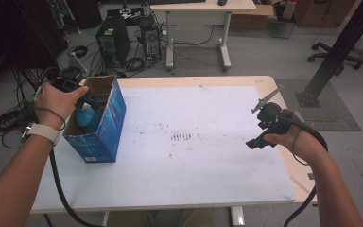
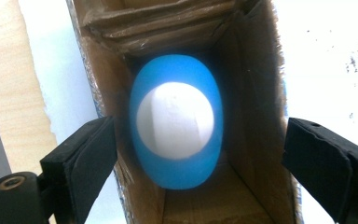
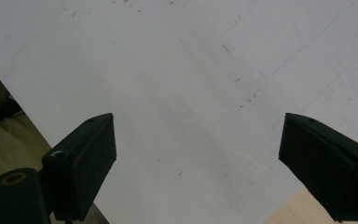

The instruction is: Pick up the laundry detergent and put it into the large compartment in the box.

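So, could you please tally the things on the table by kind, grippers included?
Cardboard box: 1
Blue and white bottle, inside the box: 1
Grippers, left gripper and right gripper, both open: 2
White sheet covering the table: 1
Total: 5

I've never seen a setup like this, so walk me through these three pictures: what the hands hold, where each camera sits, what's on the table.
A person holds a two-jaw hand gripper in each hand. The high view looks down from above the table. The other two cameras ride on the grippers and look along their black jaws. The left gripper hangs over an open blue cardboard box, jaws apart; a blue and white object sits in the box, not gripped. The right gripper is open and holds nothing, above the white sheet covering the table.
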A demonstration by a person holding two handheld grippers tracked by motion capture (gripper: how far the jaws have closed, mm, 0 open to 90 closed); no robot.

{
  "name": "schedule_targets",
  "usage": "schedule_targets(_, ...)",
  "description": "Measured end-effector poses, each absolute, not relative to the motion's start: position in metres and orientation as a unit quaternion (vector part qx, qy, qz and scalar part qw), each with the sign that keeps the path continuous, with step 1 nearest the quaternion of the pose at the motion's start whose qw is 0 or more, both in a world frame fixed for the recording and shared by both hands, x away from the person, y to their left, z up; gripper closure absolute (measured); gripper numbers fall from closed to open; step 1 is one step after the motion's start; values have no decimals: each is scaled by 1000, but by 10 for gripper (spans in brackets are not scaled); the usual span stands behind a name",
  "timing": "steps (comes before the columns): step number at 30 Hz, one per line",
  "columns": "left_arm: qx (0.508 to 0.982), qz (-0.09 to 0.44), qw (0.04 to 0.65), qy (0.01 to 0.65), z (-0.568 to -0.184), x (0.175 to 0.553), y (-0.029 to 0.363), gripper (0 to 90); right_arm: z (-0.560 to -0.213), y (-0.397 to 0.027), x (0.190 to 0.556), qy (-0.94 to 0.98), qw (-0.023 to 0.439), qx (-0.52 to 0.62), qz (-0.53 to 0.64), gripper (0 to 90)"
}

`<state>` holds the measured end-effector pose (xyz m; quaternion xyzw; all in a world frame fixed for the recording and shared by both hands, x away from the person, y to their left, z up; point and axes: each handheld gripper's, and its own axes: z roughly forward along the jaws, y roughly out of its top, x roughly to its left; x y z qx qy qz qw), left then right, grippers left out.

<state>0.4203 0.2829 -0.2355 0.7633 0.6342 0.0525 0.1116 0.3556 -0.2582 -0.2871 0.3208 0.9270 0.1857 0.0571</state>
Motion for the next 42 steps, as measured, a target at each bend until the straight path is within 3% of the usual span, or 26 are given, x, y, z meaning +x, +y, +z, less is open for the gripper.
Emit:
schedule_targets(23,778,74,158,604,-182,411,271,93,-277,-257,353,927,63,319,187,110)
schedule_targets(42,816,90,172,544,-148,401,238,91,-276,-254,352,927,63,318,186,111)
